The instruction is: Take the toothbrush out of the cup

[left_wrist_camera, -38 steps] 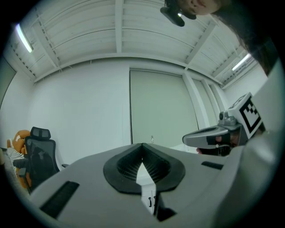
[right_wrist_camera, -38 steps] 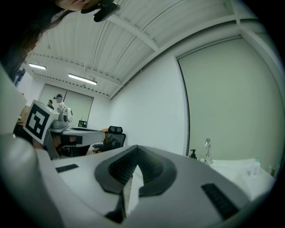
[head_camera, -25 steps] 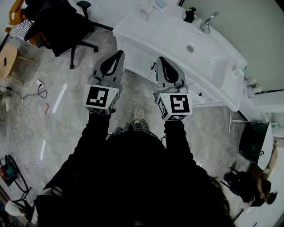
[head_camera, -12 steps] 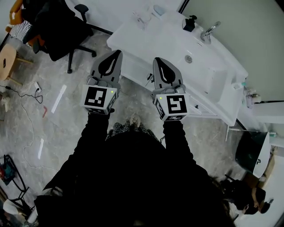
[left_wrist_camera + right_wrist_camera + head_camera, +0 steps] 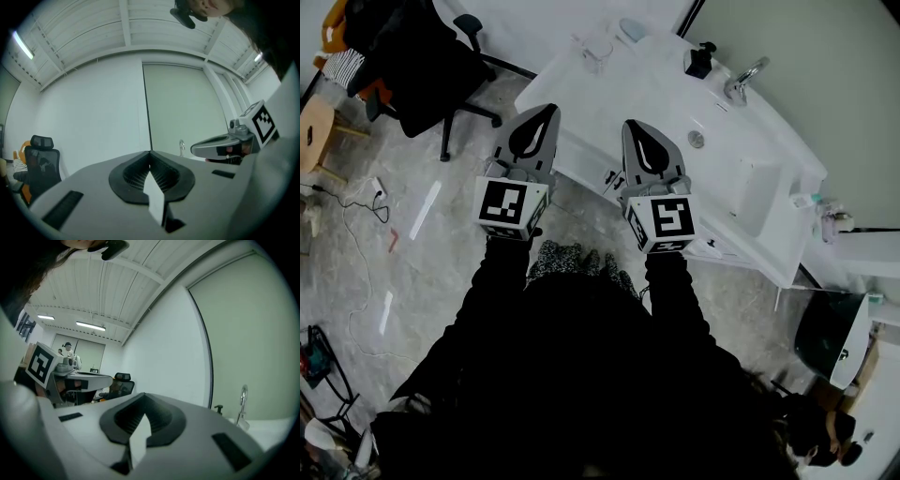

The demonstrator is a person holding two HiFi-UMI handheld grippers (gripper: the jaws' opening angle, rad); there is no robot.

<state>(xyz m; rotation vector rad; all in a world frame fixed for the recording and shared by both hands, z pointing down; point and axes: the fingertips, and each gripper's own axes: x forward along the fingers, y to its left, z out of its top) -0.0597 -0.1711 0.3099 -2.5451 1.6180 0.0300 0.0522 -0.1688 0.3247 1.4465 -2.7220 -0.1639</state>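
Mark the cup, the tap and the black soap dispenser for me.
cup (image 5: pixel 598 52), head view, on its clear wall.
tap (image 5: pixel 742 77), head view, on the curved spout.
black soap dispenser (image 5: pixel 698 62), head view, on its body.

White bench (image 5: pixel 623 94) along the wall, with a basin (image 5: pixel 717 155) sunk into it. At its far end stands a clear cup (image 5: pixel 596 49), a pale dish (image 5: pixel 632 30) near it. Black dispenser (image 5: pixel 699 60) and chrome tap (image 5: pixel 743 77) sit behind the basin.

No word, number or brand can be read anywhere — only coded black-and-white squares on the marker cube (image 5: pixel 508 204) of the left gripper (image 5: pixel 544 114) and on the right gripper (image 5: pixel 635 127).
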